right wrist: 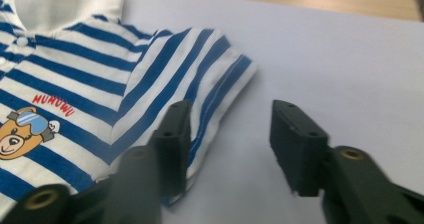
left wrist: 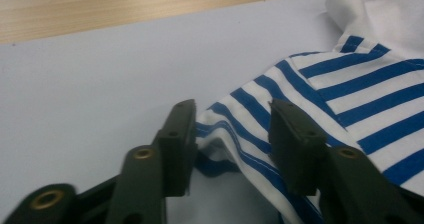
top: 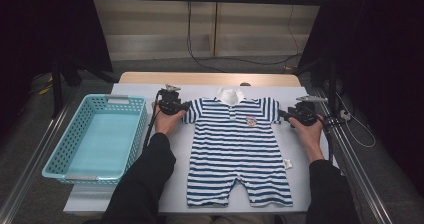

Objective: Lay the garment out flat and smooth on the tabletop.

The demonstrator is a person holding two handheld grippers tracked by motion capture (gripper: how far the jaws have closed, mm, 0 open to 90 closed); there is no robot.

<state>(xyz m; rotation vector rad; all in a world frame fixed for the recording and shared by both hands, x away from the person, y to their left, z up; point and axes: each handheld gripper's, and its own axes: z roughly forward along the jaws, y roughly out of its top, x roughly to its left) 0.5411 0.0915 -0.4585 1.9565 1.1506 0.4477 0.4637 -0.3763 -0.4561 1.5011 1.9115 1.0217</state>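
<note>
On the white surface (top: 300,159) the striped romper (top: 237,149) lies flat, its length running from the far edge to the near edge; the left gripper (top: 186,105) and right gripper (top: 284,115) wait with fingers apart at its sleeves, gripping nothing.

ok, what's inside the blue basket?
Nothing visible inside the blue basket: the high view shows its bare floor. The near wall hides a thin strip of floor. The striped romper lies beside it on the white sheet.

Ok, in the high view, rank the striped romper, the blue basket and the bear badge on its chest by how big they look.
1. Striped romper, though the blue basket comes close.
2. Blue basket, nearly as big.
3. Bear badge, by far the smallest.
</note>
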